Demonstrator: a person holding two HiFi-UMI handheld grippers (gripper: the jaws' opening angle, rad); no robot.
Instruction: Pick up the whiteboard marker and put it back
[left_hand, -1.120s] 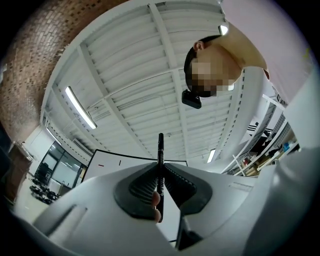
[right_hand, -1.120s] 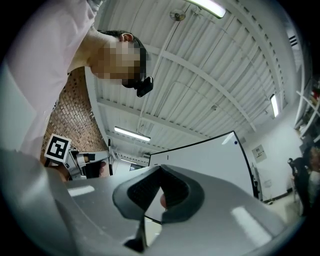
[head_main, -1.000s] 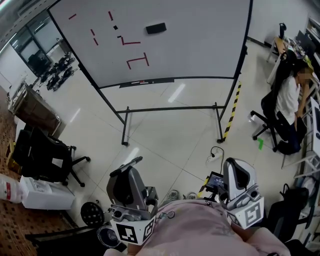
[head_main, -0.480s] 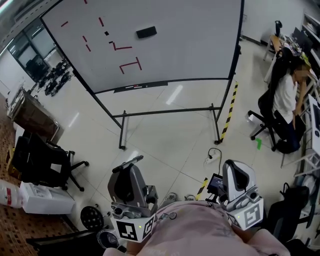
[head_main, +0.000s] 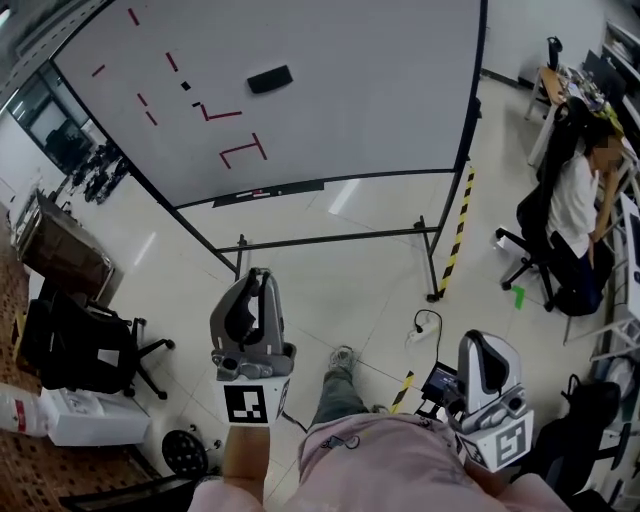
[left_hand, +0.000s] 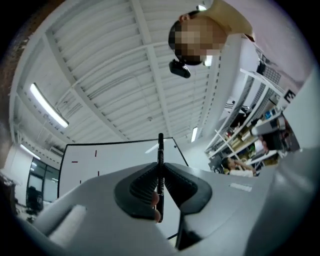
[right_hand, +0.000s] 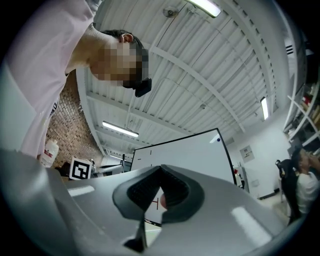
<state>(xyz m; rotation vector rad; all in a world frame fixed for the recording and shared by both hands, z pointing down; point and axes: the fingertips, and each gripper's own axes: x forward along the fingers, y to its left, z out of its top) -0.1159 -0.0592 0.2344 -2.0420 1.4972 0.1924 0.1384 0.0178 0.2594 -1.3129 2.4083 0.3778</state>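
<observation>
While the left gripper (head_main: 255, 290) points up at the whiteboard (head_main: 330, 90), we've got the whiteboard marker (left_hand: 160, 150) pinched between its two dark pads. It's a skinny black stick standing straight up and poking well above the jaw tips, and there's some pale print on the barrel that's way too small to read. Its lower end drops in behind the pads, so we can't see where it stops, and we can't tell which end is the cap. In the head view the marker pretty much vanishes against the grey gripper body. The bottom edge of that view also cuts off both our hands. The right gripper (head_main: 480, 345) has its jaws pressed together at the tips with nothing in them, just a sliver of whiteboard showing through the gap lower down. Compared with a second ago, the left gripper is out away from our pink shirt (head_main: 400, 450) and over the pale floor (head_main: 350, 260), not tucked in low like it was. Our leg and shoe (head_main: 340, 357) are now showing. The whiteboard sits further left in the frame, and the right gripper is a bit lower and further right.
</observation>
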